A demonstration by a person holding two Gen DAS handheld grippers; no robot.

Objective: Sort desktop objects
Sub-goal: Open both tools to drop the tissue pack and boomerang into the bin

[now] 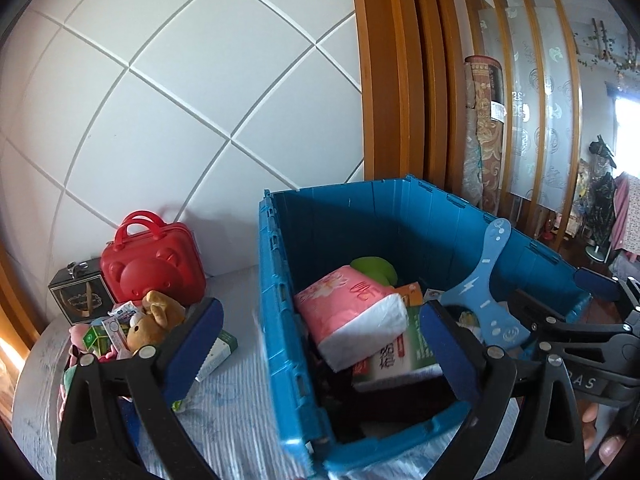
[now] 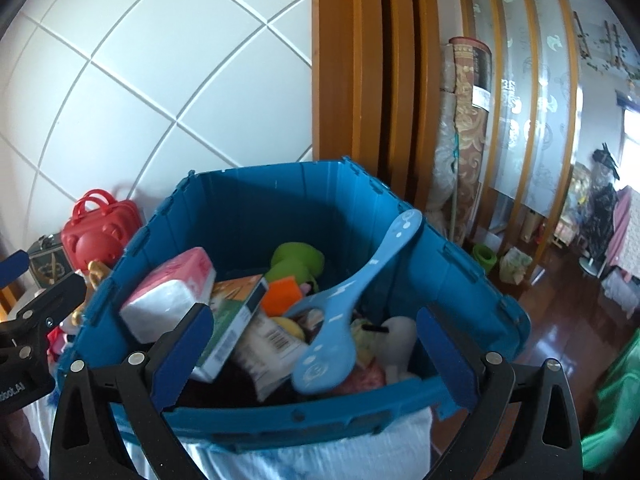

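Both grippers, left (image 1: 320,344) and right (image 2: 316,356), spread apart, empty. Plush bear (image 1: 150,322) at nine o'clock beside blue crate (image 1: 280,320) on tabletop: probably soft, light; best pinched mid-body.

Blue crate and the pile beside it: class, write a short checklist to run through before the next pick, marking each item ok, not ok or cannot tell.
1. Left hand-held gripper open, nothing between its fingers: ok.
2. Right hand-held gripper open, empty: ok.
3. Blue crate has room left: ok.
4. Light blue paddle fully inside: not ok, its handle leans over the rim.
5. Plush bear in the pile reachable: cannot tell.
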